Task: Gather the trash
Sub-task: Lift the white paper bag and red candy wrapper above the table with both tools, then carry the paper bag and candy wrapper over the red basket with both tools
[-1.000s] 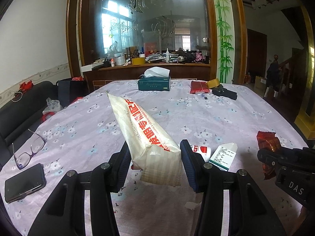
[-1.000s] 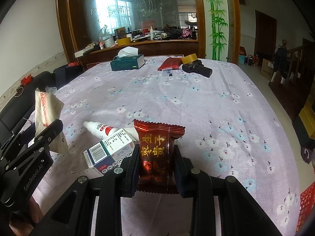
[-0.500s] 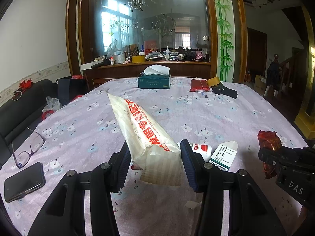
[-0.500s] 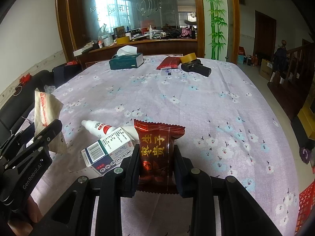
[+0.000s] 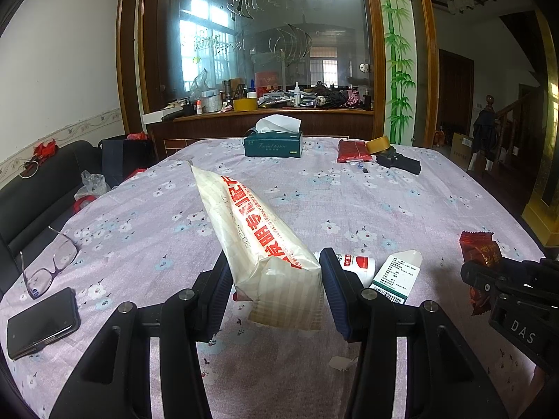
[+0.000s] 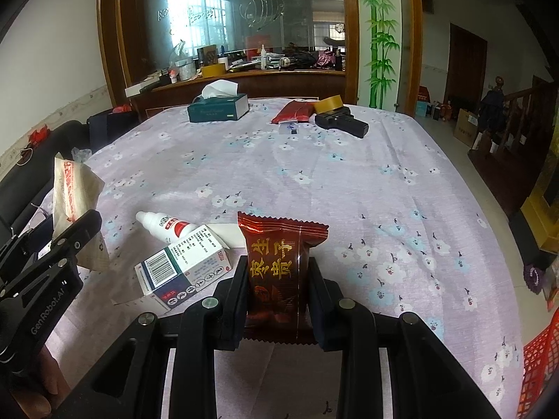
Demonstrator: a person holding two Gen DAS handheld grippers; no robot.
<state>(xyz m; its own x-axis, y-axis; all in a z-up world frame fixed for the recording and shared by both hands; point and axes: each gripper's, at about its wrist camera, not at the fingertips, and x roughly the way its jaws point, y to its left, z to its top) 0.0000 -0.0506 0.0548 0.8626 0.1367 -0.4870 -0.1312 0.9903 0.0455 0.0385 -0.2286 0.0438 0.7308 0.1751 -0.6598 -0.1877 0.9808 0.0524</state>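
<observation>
Lilac floral tablecloth (image 6: 349, 181) across a big table, tissue box (image 6: 217, 106) and tape roll (image 6: 328, 103) at the far end, glasses (image 5: 49, 265) and a phone (image 5: 42, 321) near the left edge. Likely to slip: cream paper bag (image 5: 258, 241) long and top-heavy, pinched only at its lower end, could swing or slide out during a carry; glossy red snack wrapper (image 6: 279, 262) slick enough to creep from the pads. White bottle (image 6: 164, 225) and medicine box (image 6: 185, 267) lying on the cloth between both tools, easily knocked by a careless sweep. Left gripper (image 5: 276, 289) about half open, clamped on the bag, lifted clear of the cloth. Right gripper (image 6: 276, 289) narrow, clenched on the wrapper, held upright above the cloth.
</observation>
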